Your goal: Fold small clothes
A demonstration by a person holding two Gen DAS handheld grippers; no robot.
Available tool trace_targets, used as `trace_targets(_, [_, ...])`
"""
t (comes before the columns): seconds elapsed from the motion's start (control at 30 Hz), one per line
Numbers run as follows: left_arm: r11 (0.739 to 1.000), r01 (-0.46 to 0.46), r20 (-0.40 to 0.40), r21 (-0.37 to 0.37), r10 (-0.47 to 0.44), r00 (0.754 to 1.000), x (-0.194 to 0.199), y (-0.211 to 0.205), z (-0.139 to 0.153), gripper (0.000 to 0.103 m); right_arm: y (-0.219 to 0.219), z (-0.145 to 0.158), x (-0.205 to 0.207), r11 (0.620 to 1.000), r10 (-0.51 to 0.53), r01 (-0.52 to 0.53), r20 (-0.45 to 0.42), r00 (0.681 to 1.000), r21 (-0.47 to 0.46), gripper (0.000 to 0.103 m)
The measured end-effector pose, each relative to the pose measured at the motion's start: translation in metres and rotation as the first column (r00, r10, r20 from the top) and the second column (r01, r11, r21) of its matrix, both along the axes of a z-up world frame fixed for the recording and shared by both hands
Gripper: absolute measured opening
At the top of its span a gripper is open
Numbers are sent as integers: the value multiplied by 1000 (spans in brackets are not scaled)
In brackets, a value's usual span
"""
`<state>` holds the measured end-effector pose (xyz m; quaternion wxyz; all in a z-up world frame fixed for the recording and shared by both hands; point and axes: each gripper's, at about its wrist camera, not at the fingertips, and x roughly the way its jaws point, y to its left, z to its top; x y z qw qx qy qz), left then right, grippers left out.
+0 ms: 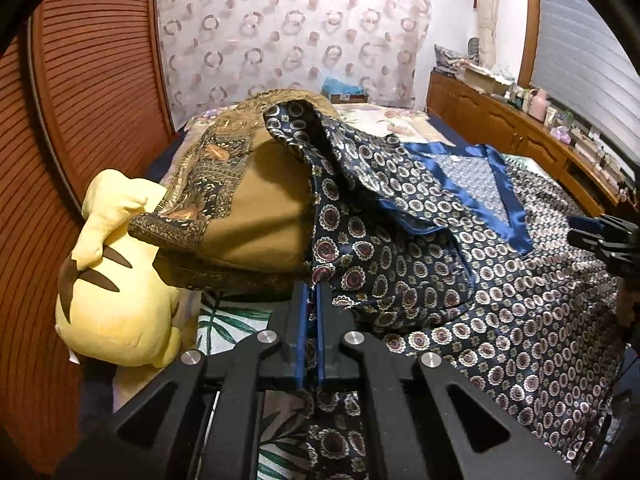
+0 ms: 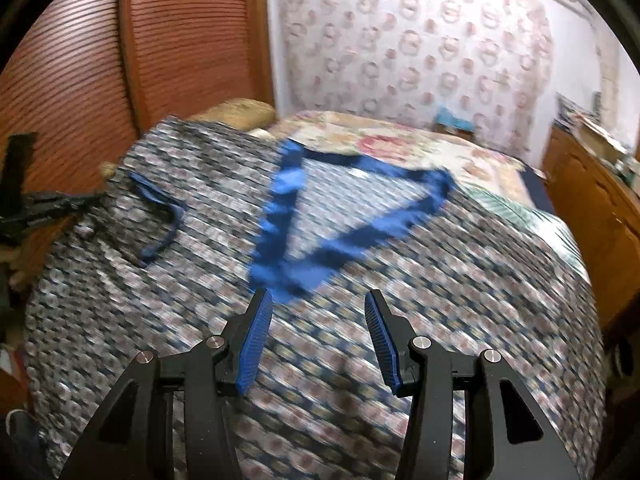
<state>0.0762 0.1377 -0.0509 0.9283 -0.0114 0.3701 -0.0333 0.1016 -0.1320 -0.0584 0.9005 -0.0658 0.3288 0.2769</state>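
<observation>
The left tongs [image 1: 313, 300] are clamped together on a fold of the patterned garment [image 1: 500, 280], a dark blue top printed with medallions that lies spread over the bed [image 2: 420, 140]. The pinched cloth belongs to the garment's left sleeve side, which rises from the tongs and drapes away over a brown cushion [image 1: 256, 216]. A yellow plush toy [image 1: 112, 280] sits beside the cushion, clear of the garment. The right tongs [image 2: 318, 300] stand apart with nothing between them, hovering just short of the point of the blue V neckline [image 2: 296, 276]; this view is blurred. Taking the neckline as landmark, the garment's long axis runs from the right tongs away towards the far bedding. The left tongs are nearer the loose sleeve, so the next fold probably falls to them, carrying that sleeve inward towards the neckline.
</observation>
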Motion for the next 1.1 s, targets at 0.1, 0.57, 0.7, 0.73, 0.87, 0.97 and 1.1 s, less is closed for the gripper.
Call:
trace_targets(0.1, [1000,9,8,-5,-9,1000,-5,-2,0,3,26,10,4,997,75,-75,9,997,25,50])
trace_targets(0.57, [998,18,27,-66,-16,1000,-14,10,-6,3,180,3,52,930,366,-367,-28,930,-7,50])
trace_targets(0.7, [997,20,26,-68,-19,1000,-14,12,-7,3,207,-6,70,936,339,-340,-23,940,-92,50])
trace_targets(0.73, [997,21,25,-70,-19,999,-15,13,-7,3,209,-7,77,943,319,-319,-25,948,-93,50])
trace_targets(0.87, [997,21,26,-73,-20,999,-15,13,-8,3,202,-3,114,978,185,-185,-4,983,-99,50])
trace_targets(0.97, [997,19,27,-73,-17,999,-16,13,-9,3,182,1,142,996,56,-56,-5,998,-76,50])
trace_targets(1.1, [997,13,38,-72,-10,999,-16,13,-7,3,156,4,157,999,11,-12,-19,1000,-37,50])
